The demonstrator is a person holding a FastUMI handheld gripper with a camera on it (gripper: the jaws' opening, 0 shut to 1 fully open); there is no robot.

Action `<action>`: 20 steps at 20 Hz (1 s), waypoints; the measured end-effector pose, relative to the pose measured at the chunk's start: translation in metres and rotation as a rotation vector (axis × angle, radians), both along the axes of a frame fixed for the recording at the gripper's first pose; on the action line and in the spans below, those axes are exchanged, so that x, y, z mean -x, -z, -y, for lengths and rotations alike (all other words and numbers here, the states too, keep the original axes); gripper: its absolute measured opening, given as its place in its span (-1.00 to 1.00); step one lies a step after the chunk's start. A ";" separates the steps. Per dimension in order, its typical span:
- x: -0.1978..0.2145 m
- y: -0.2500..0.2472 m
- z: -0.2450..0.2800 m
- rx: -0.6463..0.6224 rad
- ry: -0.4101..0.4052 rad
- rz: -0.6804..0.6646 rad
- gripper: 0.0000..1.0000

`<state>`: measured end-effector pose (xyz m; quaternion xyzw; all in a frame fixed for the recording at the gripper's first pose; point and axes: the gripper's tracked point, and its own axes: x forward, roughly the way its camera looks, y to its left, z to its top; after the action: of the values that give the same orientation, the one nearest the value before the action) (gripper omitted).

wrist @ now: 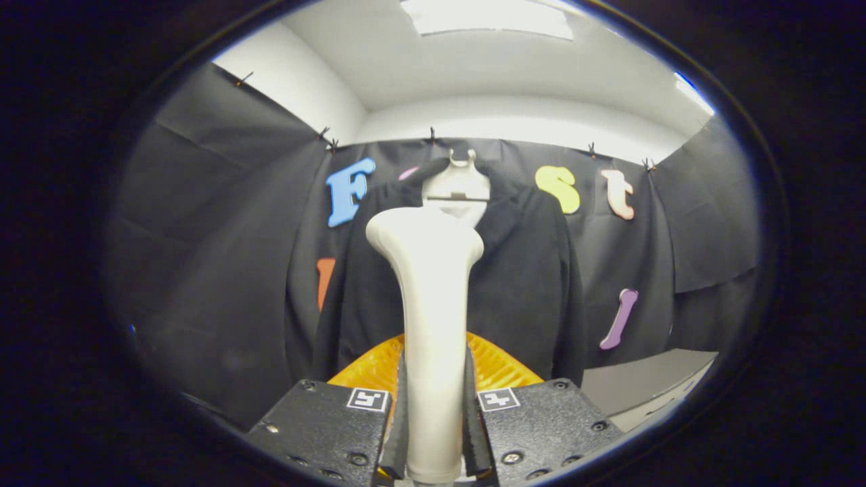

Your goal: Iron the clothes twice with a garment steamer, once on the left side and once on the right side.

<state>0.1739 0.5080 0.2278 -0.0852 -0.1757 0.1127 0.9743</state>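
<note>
White steamer (433,297) is being clamped upright by both gripper (433,419) fingers, ahead of the hanging black garment (534,284).

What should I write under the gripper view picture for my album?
The gripper, shut on a white garment steamer, holds it upright before dark clothes on a hanger.

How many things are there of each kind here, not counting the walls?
Steamer, held between the gripper fingers: 1
Dark garment hanging beyond the steamer: 1
White hanger holding the garment: 1
Orange ribbed thing just behind the fingers: 1
Grey surface beside the garment: 1
Total: 5
</note>
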 end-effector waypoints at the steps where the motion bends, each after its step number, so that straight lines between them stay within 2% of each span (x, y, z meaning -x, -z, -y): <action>1: -0.005 -0.012 -0.009 -0.005 -0.008 0.020 -0.31; 11: -0.046 -0.111 -0.072 -0.016 0.000 0.171 -0.30; 16: -0.072 -0.140 -0.101 0.034 0.035 0.216 -0.30; 20: -0.101 -0.143 -0.116 0.054 0.068 0.226 -0.30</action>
<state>0.2753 0.6240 0.3712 -0.1296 -0.2782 0.0739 0.9489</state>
